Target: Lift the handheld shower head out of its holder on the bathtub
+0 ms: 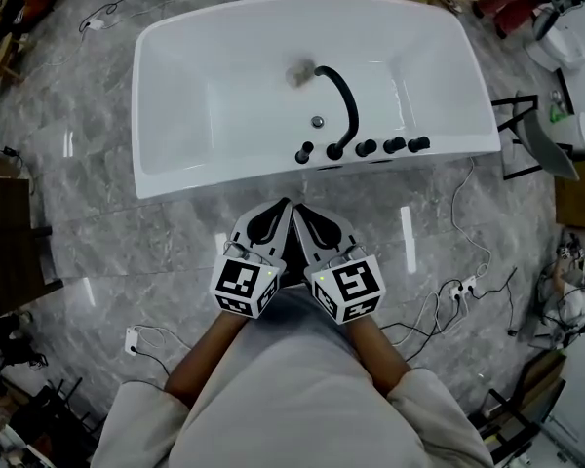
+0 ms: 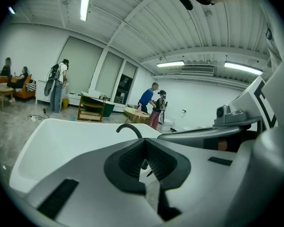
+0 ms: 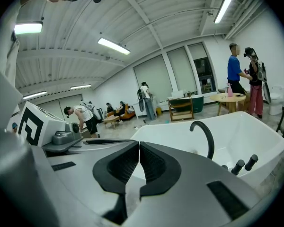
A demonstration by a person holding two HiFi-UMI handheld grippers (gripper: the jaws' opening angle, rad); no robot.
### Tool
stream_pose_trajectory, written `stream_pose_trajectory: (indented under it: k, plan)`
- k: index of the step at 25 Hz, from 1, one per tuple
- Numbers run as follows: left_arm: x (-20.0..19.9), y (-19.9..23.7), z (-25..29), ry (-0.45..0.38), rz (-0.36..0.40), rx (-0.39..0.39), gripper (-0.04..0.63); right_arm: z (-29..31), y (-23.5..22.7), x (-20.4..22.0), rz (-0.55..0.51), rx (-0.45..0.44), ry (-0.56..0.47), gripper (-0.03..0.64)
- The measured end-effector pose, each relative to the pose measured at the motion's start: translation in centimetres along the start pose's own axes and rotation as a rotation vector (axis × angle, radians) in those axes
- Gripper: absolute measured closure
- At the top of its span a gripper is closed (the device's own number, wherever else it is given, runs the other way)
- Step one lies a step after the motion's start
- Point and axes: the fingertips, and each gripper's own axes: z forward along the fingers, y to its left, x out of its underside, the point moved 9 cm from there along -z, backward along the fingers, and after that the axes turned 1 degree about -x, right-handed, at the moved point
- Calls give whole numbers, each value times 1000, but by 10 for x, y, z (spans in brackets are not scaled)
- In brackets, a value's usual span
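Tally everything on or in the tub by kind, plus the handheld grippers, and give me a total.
bathtub: 1
curved black spout: 1
short black fittings on the near rim: 4
drain: 1
grippers: 2 (left gripper, right gripper)
Total: 9

Open marble floor [image 1: 175,227] before the bathtub [image 1: 224,178] — black knobs [image 1: 367,148] and arched spout [image 1: 349,105] along its near rim

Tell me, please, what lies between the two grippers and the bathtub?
Only a narrow strip of bare grey floor in front of the bathtub, seen in the head view.
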Motion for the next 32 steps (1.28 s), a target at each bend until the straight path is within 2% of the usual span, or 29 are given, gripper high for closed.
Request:
stream_pose_trajectory:
  k: [7,13,18,24,32]
  plan:
    - [-10,8,46,-6,-4,-7,592,21,-46,-17,11,-23,-11,598]
    - [-11,13,73,-3,2,-56,592,35,-73,-21,18,-65,-18,597]
    - [1,18,83,14,-24,-69,592,43,-88,-9,22,-42,7,597]
    - [8,24,83,50,1,-117,592,54,-101,9,50,3,42,594]
    - [21,23,82,68,-28,-100,592,84,-113,52,76,32,126,513]
